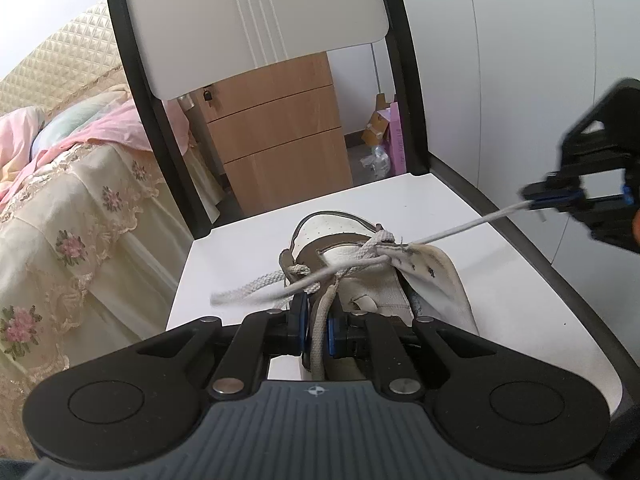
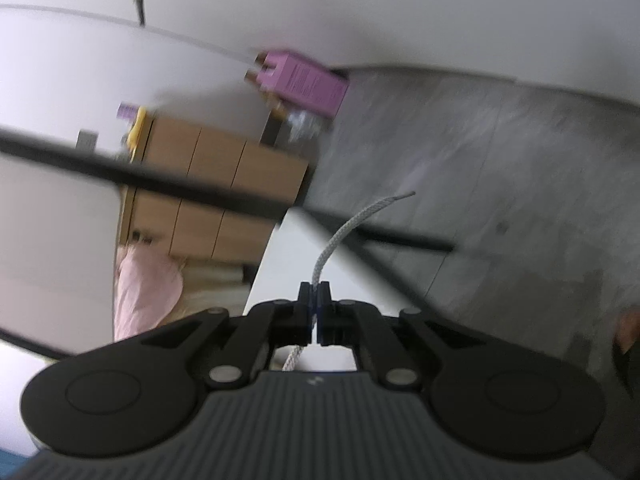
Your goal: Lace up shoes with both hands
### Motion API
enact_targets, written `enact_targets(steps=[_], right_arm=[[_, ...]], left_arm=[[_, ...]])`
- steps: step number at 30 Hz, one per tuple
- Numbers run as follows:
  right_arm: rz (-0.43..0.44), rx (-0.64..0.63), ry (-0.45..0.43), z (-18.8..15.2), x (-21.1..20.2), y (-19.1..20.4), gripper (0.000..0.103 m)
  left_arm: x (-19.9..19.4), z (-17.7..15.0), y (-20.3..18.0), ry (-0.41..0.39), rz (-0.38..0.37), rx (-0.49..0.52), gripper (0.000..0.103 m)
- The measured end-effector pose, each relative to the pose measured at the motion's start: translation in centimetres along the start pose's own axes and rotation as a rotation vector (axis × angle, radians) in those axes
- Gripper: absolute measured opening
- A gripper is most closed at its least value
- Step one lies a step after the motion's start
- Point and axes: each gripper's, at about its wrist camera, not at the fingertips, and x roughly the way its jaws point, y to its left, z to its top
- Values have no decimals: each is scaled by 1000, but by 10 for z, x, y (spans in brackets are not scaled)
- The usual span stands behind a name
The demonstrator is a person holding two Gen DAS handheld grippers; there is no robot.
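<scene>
Your shoe (image 1: 360, 264) lies on the white chair seat (image 1: 480, 300), near the middle, its toe toward the chair back (image 1: 256, 20) and its tongue folded out toward the right edge. Your left gripper (image 1: 318, 322) sits at the shoe's near end, its jaws nearly shut and pinching the collar rim of the shoe between the blue pads. Your right gripper (image 1: 534, 202) is out past the seat's right edge, jaws clamped on the lace (image 1: 460, 226), which runs taut from the eyelets to it. In the blurred right wrist view, the same gripper (image 2: 316, 292) has its jaws closed on the lace (image 2: 340, 236), with the free tip curving up beyond them. The lace's other end lies loose toward the seat's left edge.
</scene>
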Motion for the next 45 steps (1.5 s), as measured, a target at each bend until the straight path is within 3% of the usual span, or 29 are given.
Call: enact_targets(steps=[9,19,22,25,27,28,34,40,45], right_arm=[[-113,39,-142,48,-36,-50,2],[-181,-4,-76,59,-45,-78,4],[-239,-69,-45,55,-42,-73,7],[-238,-77,-20,51,-40,-71,10],[-243,-97,-22,46,-39,-64,43],[-248,-113,-32,44,-40,-61,46],[-253,-223,-81,29,-45,-30,46],[-175,-344,-115,6,-58,12,47],[-121,-419,-95,-20,-71,36,47]], left_arm=[[-2,2,3,6,13,-31,11],[-3,2,13,7,-24,-67,11],[-5,2,20,-2,-59,-81,13],[-14,1,27,-28,-98,-87,14],[-21,-1,33,-37,-116,-93,19],[-25,-2,36,-41,-124,-97,24],[-48,-17,64,-65,-167,-178,49],[-58,-27,91,-69,-164,-308,49],[-35,-34,114,-21,-170,-403,49]])
